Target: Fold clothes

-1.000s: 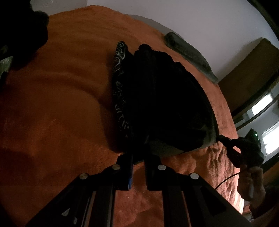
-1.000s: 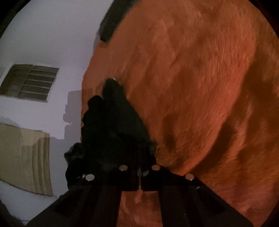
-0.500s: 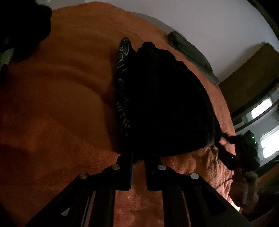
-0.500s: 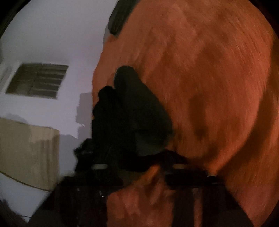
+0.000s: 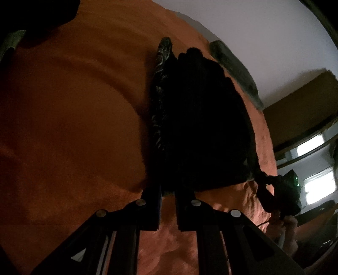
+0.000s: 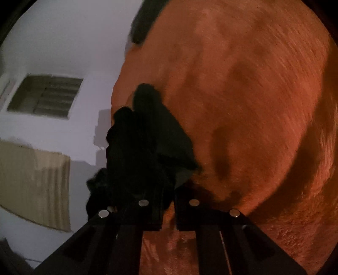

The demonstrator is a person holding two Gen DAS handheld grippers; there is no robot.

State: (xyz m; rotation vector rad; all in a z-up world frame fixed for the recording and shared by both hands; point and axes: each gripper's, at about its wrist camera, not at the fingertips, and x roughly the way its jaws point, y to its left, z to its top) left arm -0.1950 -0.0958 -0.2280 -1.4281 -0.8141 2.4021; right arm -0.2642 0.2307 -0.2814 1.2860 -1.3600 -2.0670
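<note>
Your dark garment is lying on the orange blanket, and both grippers sit at its near edge. The left gripper has its fingers drawn narrow, with the near hem looking pinched between them, right where a patterned strip runs along the garment's left side. The right gripper is at the garment's right corner; its fingers are narrow too, and dark cloth bunches over the left one, but it's so dark there that I honestly can't tell if it's actually clamped on the fabric or just beside it.

It looks soft, floppy and fairly light, with more than one layer, so I'd guess it'll sag and slide rather than hold a crease. Best bet is grabbing right at the corners and getting all the layers in the pinch, or the lower one stays behind.

The blanket is plush and rumpled near the garment, so it could easily get caught along with the hem. Beyond the garment's far end there's a grey-green cushion against the wall, and a dark heap sits well off to the garment's far left. Neither crowds you.
</note>
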